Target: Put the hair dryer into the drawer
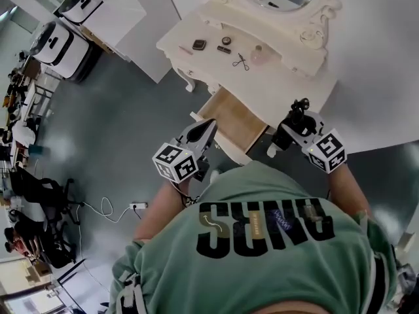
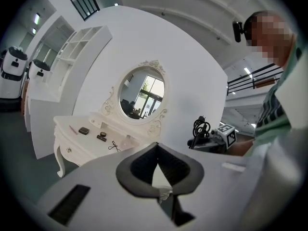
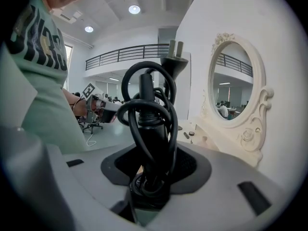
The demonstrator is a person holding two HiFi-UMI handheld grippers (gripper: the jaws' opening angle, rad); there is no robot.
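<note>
- Head view: the drawer (image 1: 237, 124) stood pulled out of the dressing table (image 1: 281, 87) toward the person, its wooden floor bare and open from above.
- The right gripper (image 1: 302, 128) was just to the right of the drawer, beside its front corner, with its jaws closed on the hair dryer (image 1: 298, 113). The dryer was thus not in the drawer but held in the air close beside it.
- Right gripper view: the right gripper (image 3: 155, 163) clamped the base of the dark handle of the hair dryer (image 3: 151, 124), its jaws part-way closed around it. The cord (image 3: 171, 129) was looped about the handle, and the plug (image 3: 174, 61) stood at the far end.
- Long axis: the dryer ran straight out along the jaws. In the head view its far end pointed past the drawer's right side, toward the table top behind the drawer.
- The left gripper (image 1: 208, 127) was just to the left of the drawer, at its other front corner.
- Left gripper view: the left gripper (image 2: 156, 147) had its jaw tips together and nothing between them.
- Judgement: the drawer lay between the two grippers, and both were near it, but only the right one carried the load. The coming move probably called for a short carry leftward over the drawer's right wall, with the dryer's length turned to lie along the drawer.
</note>
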